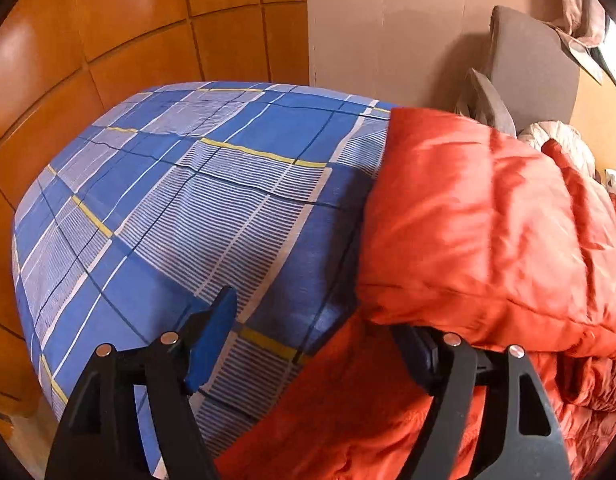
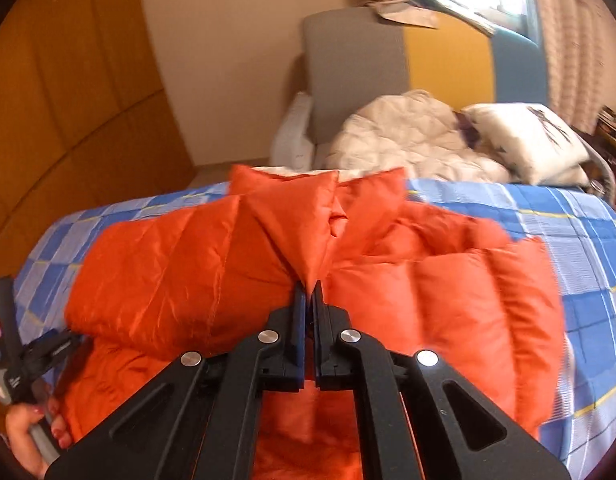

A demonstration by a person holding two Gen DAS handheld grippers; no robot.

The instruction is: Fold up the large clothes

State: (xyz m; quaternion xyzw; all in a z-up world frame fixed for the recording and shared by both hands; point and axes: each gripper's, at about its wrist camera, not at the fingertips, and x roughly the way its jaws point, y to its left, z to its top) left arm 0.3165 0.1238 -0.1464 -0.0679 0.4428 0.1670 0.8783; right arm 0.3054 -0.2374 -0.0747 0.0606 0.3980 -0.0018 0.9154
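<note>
An orange puffer jacket (image 2: 428,280) lies spread on the bed's blue checked sheet (image 1: 179,208), collar toward the far side. In the right wrist view, my right gripper (image 2: 308,292) is shut, with a pointed fold of the jacket's middle pinched between its tips. A folded-over part of the jacket (image 1: 488,220) lies at the right of the left wrist view. My left gripper (image 1: 316,344) stands open at the jacket's edge. Its left finger (image 1: 211,332) is over the sheet, and its right finger (image 1: 424,356) is partly tucked under that fold.
An orange wooden wardrobe (image 1: 107,40) stands close beyond the bed's left side. A grey chair back (image 2: 356,68), a white quilted garment (image 2: 408,140) and a pillow (image 2: 528,140) lie past the bed's far edge. A person's hand (image 2: 27,428) holds the left gripper's handle at lower left.
</note>
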